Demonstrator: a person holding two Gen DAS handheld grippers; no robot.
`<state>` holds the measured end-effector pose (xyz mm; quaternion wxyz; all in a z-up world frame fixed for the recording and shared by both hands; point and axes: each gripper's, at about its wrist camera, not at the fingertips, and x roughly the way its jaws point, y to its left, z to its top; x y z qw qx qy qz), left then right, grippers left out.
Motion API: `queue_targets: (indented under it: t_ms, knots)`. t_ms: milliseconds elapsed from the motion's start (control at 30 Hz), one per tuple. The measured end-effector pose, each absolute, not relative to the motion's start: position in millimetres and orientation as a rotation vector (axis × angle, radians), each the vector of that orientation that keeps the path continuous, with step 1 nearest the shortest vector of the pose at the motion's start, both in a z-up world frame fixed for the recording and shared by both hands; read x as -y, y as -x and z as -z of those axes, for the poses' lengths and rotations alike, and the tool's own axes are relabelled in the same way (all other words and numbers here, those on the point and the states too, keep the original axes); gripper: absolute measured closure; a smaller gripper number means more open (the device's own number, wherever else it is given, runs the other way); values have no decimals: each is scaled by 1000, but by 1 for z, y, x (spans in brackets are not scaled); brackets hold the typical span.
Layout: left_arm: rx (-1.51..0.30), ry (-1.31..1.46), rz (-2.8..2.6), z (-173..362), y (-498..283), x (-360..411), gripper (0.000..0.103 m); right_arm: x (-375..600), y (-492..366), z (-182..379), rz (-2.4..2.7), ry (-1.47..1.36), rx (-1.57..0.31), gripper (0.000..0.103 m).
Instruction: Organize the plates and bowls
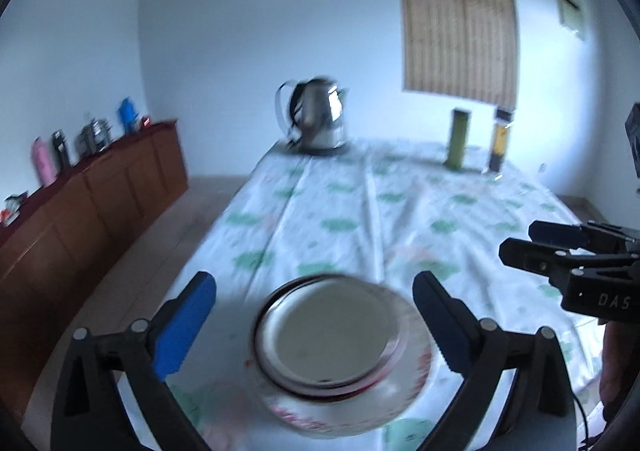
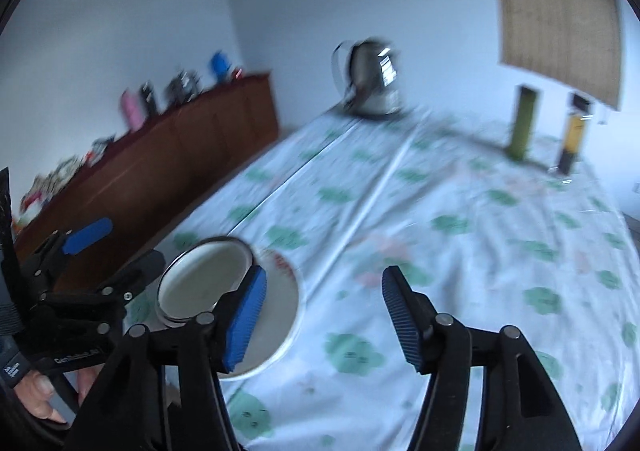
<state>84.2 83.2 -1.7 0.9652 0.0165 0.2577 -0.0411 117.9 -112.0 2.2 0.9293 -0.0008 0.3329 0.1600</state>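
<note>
Both jaws spread and empty: left gripper point(image 1: 314, 315), right gripper point(image 2: 322, 315); metal bowl point(image 1: 326, 331) nested on patterned plate point(image 2: 280, 315), table's near edge; stacking looks done; next, find remaining dishes

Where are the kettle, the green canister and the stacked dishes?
kettle point(image 1: 320, 117): left wrist view, on its shiny steel body.
green canister point(image 1: 459, 137): left wrist view, mid-height on its side.
stacked dishes point(image 1: 332, 335): left wrist view, on the pale inner floor of the top dish.
</note>
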Motion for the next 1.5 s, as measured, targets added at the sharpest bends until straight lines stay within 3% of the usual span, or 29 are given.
queue_targets:
  t_ms: [633,1500]
  knots:
    - [-449,-31,186,-23,-56,-26,0,180,-49,-31,-195,-33,-479,37]
    - [-480,-38,235,-26,-55,-6,0,191,-34,-37,-187,-36,-420,36]
